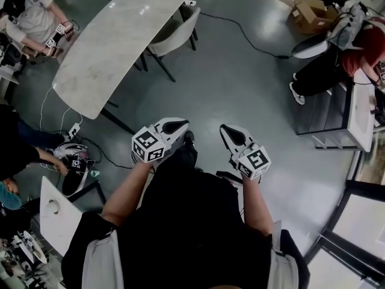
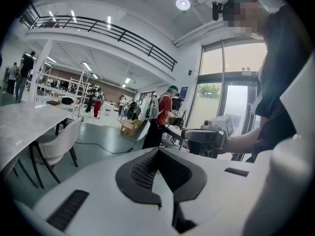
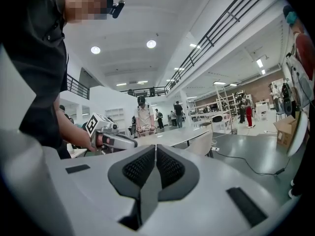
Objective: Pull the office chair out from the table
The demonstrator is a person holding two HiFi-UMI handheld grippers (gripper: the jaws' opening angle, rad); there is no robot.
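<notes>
The office chair [image 1: 175, 30] stands tucked in at the far end of the marble table [image 1: 114, 47]. Short of the table, left gripper [image 1: 176, 126] and right gripper [image 1: 231, 135] have jaws together, holding nothing. Beyond the table, an open cardboard box [image 1: 308, 12], contents indiscernible. Only gripper views show the mezzanine railing [image 2: 113, 33].

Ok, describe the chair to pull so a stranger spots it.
Find the long white table in the head view's upper left. The chair is tucked under its right edge near the far end: pale shell, thin dark legs.
</notes>
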